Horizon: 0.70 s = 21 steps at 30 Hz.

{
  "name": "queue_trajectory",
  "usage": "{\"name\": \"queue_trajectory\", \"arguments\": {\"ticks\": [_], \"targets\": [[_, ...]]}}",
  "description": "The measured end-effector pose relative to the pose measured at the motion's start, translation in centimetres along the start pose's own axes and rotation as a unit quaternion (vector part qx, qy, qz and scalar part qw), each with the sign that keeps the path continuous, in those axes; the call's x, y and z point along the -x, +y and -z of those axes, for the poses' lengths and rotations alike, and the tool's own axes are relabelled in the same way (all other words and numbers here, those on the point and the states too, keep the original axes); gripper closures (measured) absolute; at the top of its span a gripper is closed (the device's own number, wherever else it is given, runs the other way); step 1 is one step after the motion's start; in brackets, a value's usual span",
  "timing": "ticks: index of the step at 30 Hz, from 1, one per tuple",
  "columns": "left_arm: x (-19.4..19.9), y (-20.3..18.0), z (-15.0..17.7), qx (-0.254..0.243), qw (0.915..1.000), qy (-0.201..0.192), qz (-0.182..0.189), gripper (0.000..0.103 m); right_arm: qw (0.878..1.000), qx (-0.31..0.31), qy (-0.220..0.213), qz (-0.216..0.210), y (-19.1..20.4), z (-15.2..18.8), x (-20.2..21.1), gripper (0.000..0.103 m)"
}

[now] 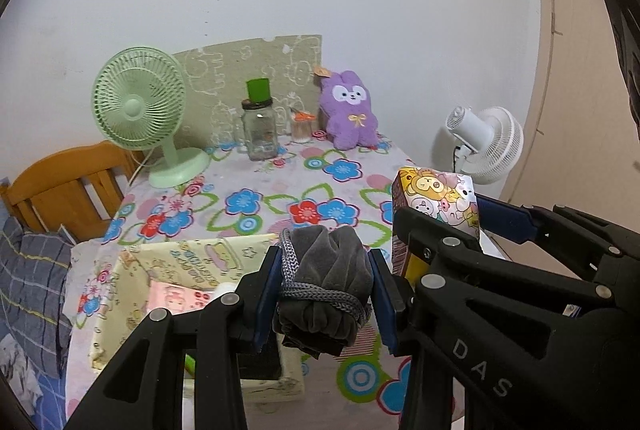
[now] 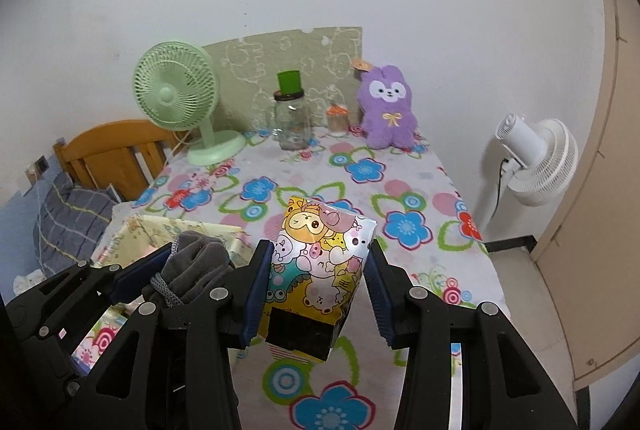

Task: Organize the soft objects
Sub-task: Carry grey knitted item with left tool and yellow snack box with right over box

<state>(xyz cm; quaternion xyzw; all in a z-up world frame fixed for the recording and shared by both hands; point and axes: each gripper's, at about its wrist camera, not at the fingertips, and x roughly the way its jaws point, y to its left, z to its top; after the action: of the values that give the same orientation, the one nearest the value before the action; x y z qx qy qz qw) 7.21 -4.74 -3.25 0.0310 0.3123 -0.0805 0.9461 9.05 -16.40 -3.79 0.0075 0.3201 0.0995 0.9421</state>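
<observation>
Item one, nearest: left gripper [image 1: 324, 294], its blue pads pinching a grey velvet bundle [image 1: 326, 270] tied round with grey cord; the bundle's long axis runs roughly along the fingers and it hangs clear above the near rim of the cream fabric bin [image 1: 160, 254], which serves here as landmark. Item two: right gripper [image 2: 318, 286], just right of the bin and side by side with the left, jaws pressed on both sides of a cartoon-print packet [image 2: 320, 258]; the packet stands upright between the pads, long axis vertical, lifted off the floral tablecloth [image 2: 404, 226]. Item three: the bin itself, open-topped, at the near left corner of the table, holding a pink printed item [image 1: 176, 300] whose nature cannot be told. Judgement: the bin lies below and slightly left of the bundle, so the left hand is the nearer for a drop; the packet would need to travel leftward across to reach it. Beyond the bin, mid-table is bare cloth. Farther back: a green desk fan [image 1: 140, 110], a glass jar [image 1: 260, 130] and a purple plush rabbit [image 1: 350, 110] against the wall. Right of the table, off it: a white fan [image 2: 536, 162].
</observation>
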Motion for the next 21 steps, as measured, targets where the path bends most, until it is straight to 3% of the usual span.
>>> {"name": "queue_trajectory", "arguments": {"ticks": [21], "targets": [[-1.0,6.6,1.1,0.031,0.9980,0.014,-0.052,0.060,0.997,0.033,0.024,-0.063,6.3,-0.7,-3.1,0.055]]}}
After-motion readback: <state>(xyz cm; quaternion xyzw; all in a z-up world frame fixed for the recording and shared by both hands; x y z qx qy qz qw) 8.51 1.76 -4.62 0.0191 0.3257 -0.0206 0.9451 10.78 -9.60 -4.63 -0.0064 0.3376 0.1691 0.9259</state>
